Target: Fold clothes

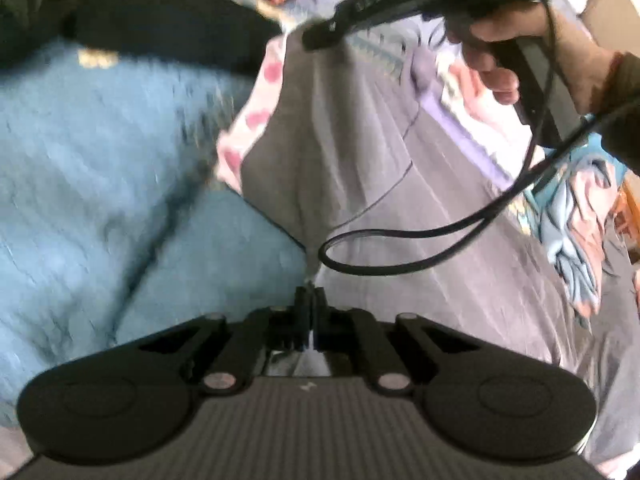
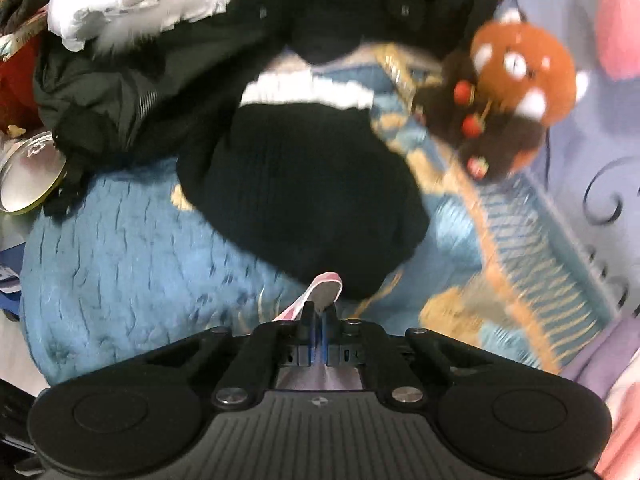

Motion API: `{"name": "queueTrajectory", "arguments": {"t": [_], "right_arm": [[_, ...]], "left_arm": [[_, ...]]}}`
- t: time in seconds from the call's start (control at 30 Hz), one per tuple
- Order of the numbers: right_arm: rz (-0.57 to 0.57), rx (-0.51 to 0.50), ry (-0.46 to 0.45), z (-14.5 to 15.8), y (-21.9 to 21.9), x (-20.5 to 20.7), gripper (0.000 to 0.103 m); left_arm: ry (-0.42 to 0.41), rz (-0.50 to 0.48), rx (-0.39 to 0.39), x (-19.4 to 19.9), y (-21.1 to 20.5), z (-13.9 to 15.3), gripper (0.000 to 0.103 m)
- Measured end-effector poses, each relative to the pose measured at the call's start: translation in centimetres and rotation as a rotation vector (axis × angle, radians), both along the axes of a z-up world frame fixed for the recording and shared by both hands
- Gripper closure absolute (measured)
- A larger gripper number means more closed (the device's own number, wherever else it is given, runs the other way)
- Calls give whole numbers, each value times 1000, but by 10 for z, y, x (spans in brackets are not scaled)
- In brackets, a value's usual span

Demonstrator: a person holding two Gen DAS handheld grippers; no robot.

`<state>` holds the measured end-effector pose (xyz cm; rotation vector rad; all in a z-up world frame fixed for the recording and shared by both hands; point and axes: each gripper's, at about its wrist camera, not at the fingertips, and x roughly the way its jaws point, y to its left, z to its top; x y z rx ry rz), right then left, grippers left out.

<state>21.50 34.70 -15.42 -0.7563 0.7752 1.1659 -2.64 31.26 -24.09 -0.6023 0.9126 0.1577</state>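
A grey garment (image 1: 340, 152) with a pink-dotted inner side is held up between the two grippers, above a blue quilted blanket (image 1: 100, 168). The jaws of the left gripper (image 1: 310, 292) are clamped together on one pinched corner of the garment, just in front of the camera. In the left wrist view the right gripper (image 1: 320, 36) is seen at the upper end of the garment, gripped by a hand (image 1: 520, 48), and a black cable (image 1: 420, 236) hangs from it in a loop in front of the cloth. In the right wrist view the jaws of the right gripper (image 2: 319, 308) are closed on a pink and grey edge of the garment (image 2: 326, 286). Beyond the garment a black knitted piece (image 2: 300, 184) lies on the blanket (image 2: 120, 248), and a brown plush toy (image 2: 516, 92) is seen to the right of this piece.
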Motion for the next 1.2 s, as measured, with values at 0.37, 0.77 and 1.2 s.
{"name": "queueTrajectory", "arguments": {"t": [0.37,0.77,1.2], "right_arm": [[-247,84,-17,-23,10,28,96],[-704,429,52,73,-299,1,59],[-1449,537,186,-16,-656,-180,43]], "left_arm": [[48,43,44,-4,11,-5,99],[-65,38,77,-13,12,21,64],[-169,-578,151,-1,-204,93,30]]}}
